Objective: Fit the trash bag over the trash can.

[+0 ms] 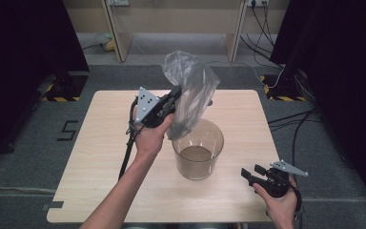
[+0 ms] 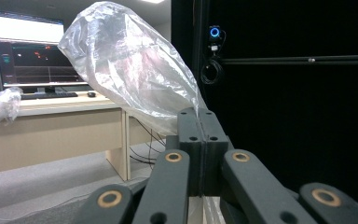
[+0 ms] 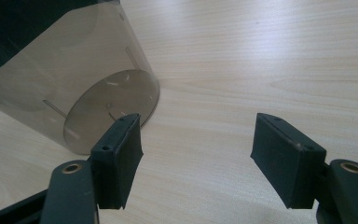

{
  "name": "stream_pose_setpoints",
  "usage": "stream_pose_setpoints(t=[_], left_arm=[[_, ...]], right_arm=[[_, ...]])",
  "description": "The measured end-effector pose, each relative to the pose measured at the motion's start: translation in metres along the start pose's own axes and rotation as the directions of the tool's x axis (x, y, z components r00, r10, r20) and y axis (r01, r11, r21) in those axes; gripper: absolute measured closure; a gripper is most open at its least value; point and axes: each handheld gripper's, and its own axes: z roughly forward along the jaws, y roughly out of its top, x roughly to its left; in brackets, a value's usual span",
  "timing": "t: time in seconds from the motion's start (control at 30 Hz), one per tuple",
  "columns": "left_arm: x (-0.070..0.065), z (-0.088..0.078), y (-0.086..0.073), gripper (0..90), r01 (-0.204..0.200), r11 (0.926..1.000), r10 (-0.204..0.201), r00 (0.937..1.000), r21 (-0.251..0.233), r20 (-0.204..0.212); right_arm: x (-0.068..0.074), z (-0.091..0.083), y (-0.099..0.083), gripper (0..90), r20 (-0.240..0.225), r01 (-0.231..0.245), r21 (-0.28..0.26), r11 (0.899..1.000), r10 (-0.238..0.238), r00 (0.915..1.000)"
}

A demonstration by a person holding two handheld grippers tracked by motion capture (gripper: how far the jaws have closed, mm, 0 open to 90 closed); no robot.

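So the left gripper [image 1: 175, 91] is clamped tight on a thin clear plastic bag [image 1: 189, 90], jaws pressed flat together with the film pinched between them. From the left gripper view you can see the bag [image 2: 130, 70] ballooning up and off to the left from the closed jaw tips, all crinkly and see-through. In the high view the gripper is held up over the back half of the table, pointing right, and the bag stands puffed above it while its lower end hangs down toward the mouth of the smoky transparent bin [image 1: 198, 151]. Can't really tell whether the bag's lower edge is touching the bin rim or just sitting in front of it from this angle.

The bin stands upright near the middle of the light wooden table [image 1: 100, 157], a bit toward the person's side.

The right gripper [image 1: 252, 172] is down near the front right corner of the table, well apart from the bag, jaws spread wide with nothing between them. The right gripper view has the two black pads gaping with bare wood showing in the gap, and the bin [image 3: 74, 84] just beyond the left pad, close but not touching as far as I can see
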Motion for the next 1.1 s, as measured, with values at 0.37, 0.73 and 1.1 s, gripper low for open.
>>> stream_pose_setpoints(t=[0.37,0.73,1.1], left_arm=[[-0.013,0.012,-0.015,89.9,0.006,0.9995,-0.006,0.9998,0.030,0.020],[-0.020,0.020,-0.032,89.9,0.003,0.9975,-0.004,0.9997,0.071,0.022],[-0.022,0.024,-0.052,89.8,-0.008,0.9927,0.005,0.9997,0.121,0.024]], right_arm=[[0.000,0.000,0.000,33.1,-0.001,0.001,0.000,1.000,-0.001,1.0000],[-0.001,0.000,0.000,33.2,-0.002,0.002,0.000,1.000,-0.002,1.0000],[-0.001,-0.001,0.000,33.1,-0.001,0.004,-0.002,1.000,-0.004,1.0000]])
